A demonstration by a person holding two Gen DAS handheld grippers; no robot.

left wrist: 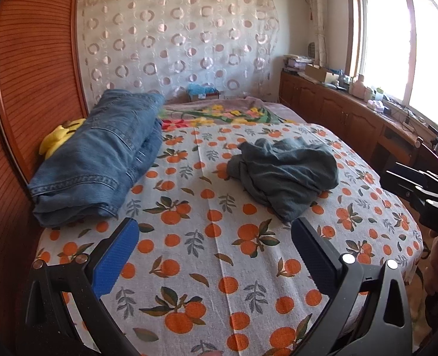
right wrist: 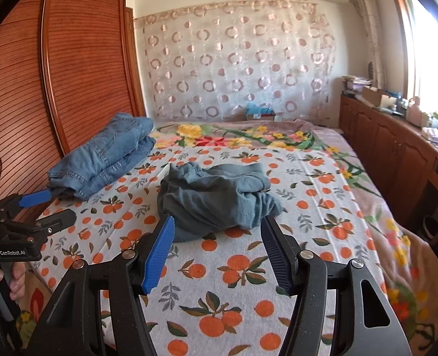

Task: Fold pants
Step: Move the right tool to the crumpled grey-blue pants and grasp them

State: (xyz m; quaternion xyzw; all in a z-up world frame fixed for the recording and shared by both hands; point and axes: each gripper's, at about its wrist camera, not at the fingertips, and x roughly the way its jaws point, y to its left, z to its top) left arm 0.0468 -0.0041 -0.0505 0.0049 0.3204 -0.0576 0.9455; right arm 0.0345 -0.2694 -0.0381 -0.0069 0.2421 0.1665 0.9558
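A crumpled grey-green pair of pants lies in a heap on the orange-print bedsheet. My left gripper is open above the sheet, short of the heap and to its left, with nothing between its blue pads. My right gripper is open too, its fingertips just in front of the heap's near edge, not touching it. In the right wrist view the left gripper shows at the left edge, open, held by a hand.
Folded blue jeans lie at the bed's left by the wooden wardrobe. A yellow soft toy sits behind them. A floral blanket covers the far bed. Wooden cabinets with clutter run under the window on the right.
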